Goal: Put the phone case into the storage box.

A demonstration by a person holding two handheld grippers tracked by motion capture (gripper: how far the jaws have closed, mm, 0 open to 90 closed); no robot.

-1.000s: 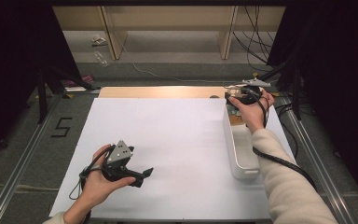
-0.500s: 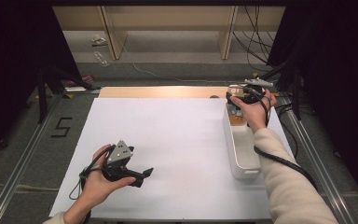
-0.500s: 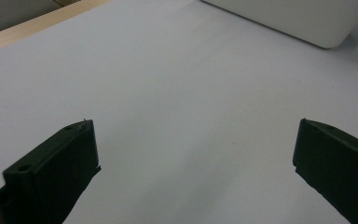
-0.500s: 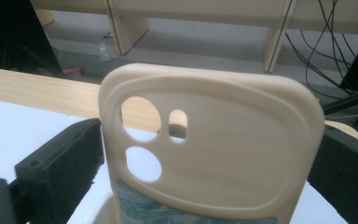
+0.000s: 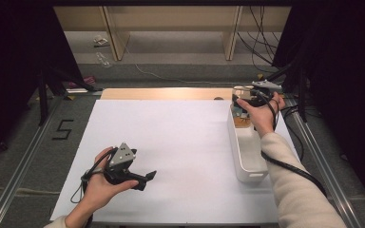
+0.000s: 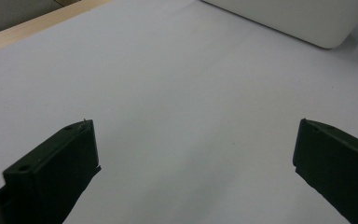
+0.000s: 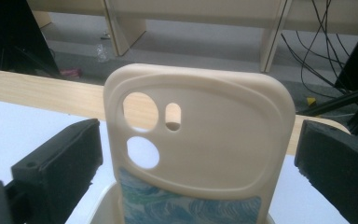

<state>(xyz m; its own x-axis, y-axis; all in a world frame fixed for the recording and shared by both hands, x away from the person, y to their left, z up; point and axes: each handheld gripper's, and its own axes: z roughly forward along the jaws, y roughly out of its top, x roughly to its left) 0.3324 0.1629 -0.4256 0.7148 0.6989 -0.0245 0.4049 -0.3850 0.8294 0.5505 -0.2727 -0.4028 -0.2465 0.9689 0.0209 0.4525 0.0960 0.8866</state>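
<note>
A cream phone case [image 7: 200, 140] with camera holes stands upright in the far end of a long white bin [image 5: 249, 156]. A blue patterned item sits right behind its lower part. My right gripper [image 7: 199, 128] is open around the case, with a gap showing on each side of it; its jaws have just been opening. In the high view, the right gripper [image 5: 241, 97] hovers at the bin's far end. My left gripper [image 5: 145, 179] rests low over the white sheet [image 5: 171, 133] at the near left. It is open, with nothing between its jaws [image 6: 193, 140].
The white bin [image 6: 284, 18] lies along the sheet's right edge, with other small items at its far end. A wooden strip [image 5: 166, 93] borders the sheet's far side. Shelf legs and cables stand on the floor beyond, and metal rails run along both table sides.
</note>
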